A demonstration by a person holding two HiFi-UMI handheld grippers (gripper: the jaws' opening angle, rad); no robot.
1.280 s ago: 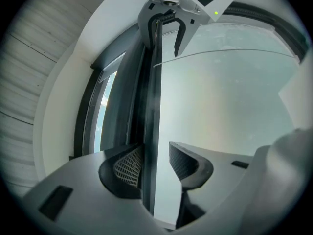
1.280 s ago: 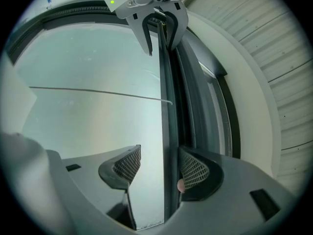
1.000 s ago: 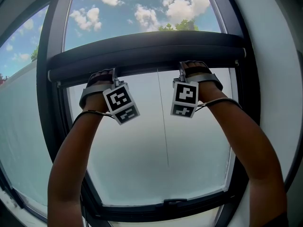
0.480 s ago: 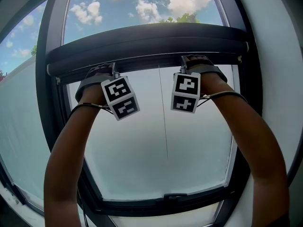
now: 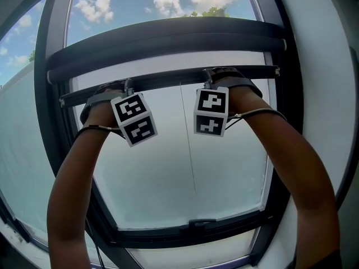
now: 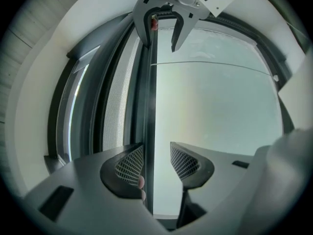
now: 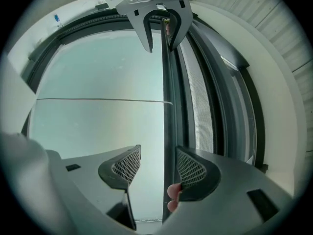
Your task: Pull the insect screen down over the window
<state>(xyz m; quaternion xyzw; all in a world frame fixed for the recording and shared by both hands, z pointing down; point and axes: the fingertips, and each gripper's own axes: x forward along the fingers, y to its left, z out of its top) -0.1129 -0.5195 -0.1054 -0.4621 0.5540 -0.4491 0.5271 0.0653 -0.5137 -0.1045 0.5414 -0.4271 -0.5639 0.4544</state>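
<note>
Left gripper point(image 6: 156, 163) and right gripper point(image 7: 159, 168), jaws apart, straddle the slim dark pull bar point(image 5: 168, 80) of the fine mesh insect screen point(image 6: 113, 111); probably light, stiff, spring-tensioned; best held symmetrically.

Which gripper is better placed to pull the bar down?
Right, marginally: the right gripper sits nearer the cord, so pulling there should tilt the bar less. The left gripper also has the bar between open jaws; using both looks steadier.
</note>
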